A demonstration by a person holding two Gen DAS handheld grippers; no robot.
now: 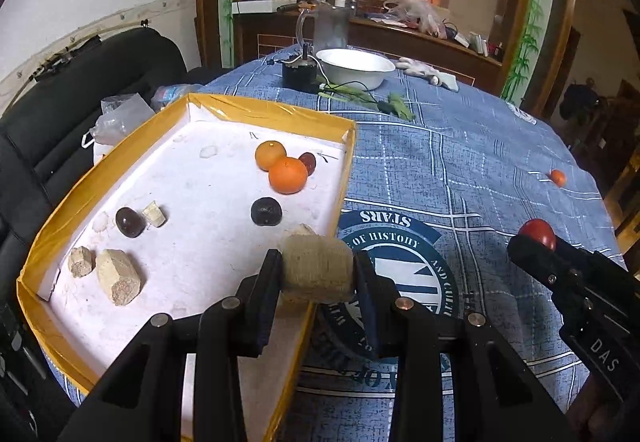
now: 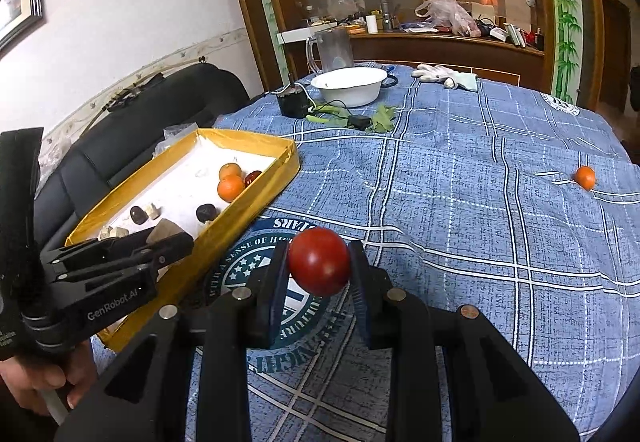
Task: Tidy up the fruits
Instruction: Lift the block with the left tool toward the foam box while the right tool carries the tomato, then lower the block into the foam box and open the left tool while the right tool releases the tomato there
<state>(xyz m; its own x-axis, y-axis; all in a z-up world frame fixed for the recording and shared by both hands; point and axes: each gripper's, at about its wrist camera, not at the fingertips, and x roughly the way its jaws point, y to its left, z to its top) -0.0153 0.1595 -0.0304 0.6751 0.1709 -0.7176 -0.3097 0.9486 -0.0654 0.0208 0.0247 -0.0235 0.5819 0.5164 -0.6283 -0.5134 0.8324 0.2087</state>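
Observation:
My left gripper (image 1: 317,270) is shut on a tan fibrous chunk (image 1: 316,268), held over the near right rim of the yellow box (image 1: 100,178). Inside the box lie two oranges (image 1: 287,175), dark fruits (image 1: 266,211) and several pale chunks (image 1: 119,276). My right gripper (image 2: 319,268) is shut on a red tomato (image 2: 319,266) above the blue tablecloth, right of the box (image 2: 280,170). The tomato (image 1: 538,232) also shows at the right of the left wrist view. A lone small orange (image 2: 585,177) lies far right on the cloth.
A white bowl (image 2: 347,84), a clear jug (image 2: 332,48), a black device with cable (image 2: 294,102), green leaves (image 2: 380,116) and a glove (image 2: 444,76) sit at the table's far side. A black sofa (image 1: 60,114) lies left of the table. A hand (image 2: 36,382) holds the left gripper.

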